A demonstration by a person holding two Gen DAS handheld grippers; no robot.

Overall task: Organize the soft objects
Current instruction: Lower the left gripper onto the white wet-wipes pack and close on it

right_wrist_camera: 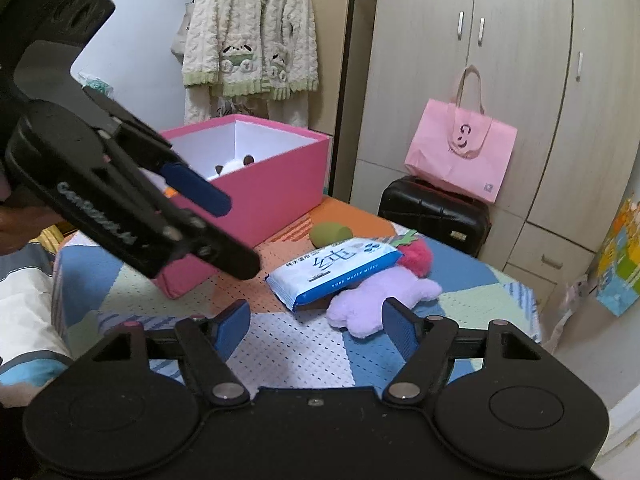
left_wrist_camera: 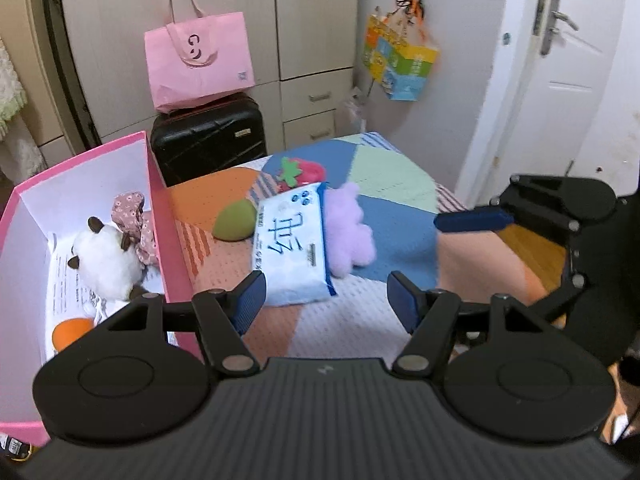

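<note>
A blue-and-white wet-wipes pack (left_wrist_camera: pixel 290 250) (right_wrist_camera: pixel 334 270) lies on the patchwork table cover, resting on a purple plush (left_wrist_camera: pixel 350 232) (right_wrist_camera: pixel 380 298). A red strawberry plush (left_wrist_camera: pixel 300 171) (right_wrist_camera: pixel 416 256) and a green egg-shaped sponge (left_wrist_camera: pixel 234 222) (right_wrist_camera: pixel 330 234) lie just behind. The pink box (left_wrist_camera: pixel 160 216) (right_wrist_camera: pixel 272 192) holds a white plush (left_wrist_camera: pixel 106 262), a floral cloth (left_wrist_camera: pixel 134 220) and an orange ball (left_wrist_camera: pixel 70 332). My left gripper (left_wrist_camera: pixel 326 298) is open and empty just short of the pack. My right gripper (right_wrist_camera: pixel 316 330) is open and empty near the purple plush.
A black suitcase (left_wrist_camera: pixel 208 146) (right_wrist_camera: pixel 434 210) with a pink tote bag (left_wrist_camera: pixel 198 62) (right_wrist_camera: pixel 460 154) on it stands behind the table. Wardrobe doors, a white door (left_wrist_camera: pixel 560 80) and a hanging fleece robe (right_wrist_camera: pixel 250 36) surround the area.
</note>
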